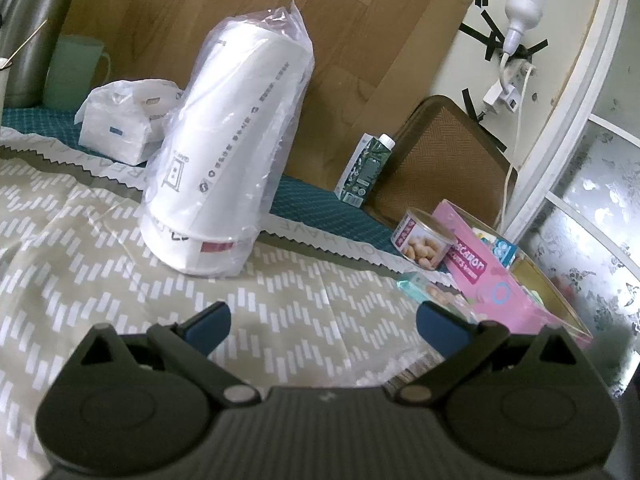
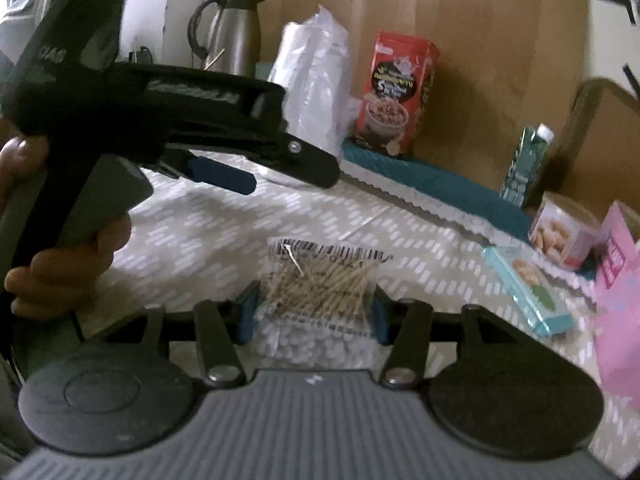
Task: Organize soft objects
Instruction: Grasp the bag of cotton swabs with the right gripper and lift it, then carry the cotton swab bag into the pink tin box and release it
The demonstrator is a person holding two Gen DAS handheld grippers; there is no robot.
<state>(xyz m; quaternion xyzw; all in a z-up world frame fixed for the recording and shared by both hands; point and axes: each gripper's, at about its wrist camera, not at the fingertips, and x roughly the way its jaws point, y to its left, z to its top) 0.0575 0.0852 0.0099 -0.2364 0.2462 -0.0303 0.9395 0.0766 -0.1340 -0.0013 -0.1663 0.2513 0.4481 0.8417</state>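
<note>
My right gripper is shut on a clear packet of cotton swabs, held above the patterned cloth. My left gripper is open and empty, low over the cloth, in front of a tall bagged stack of white paper cups. It also shows in the right wrist view, held in a hand at the left. A soft white tissue pack lies behind the cups at the left. The bagged cups show at the back in the right wrist view.
A pink box, a nut can, a teal biscuit box and a green carton stand at the right. A red cereal box, a steel kettle and a green mug stand at the back.
</note>
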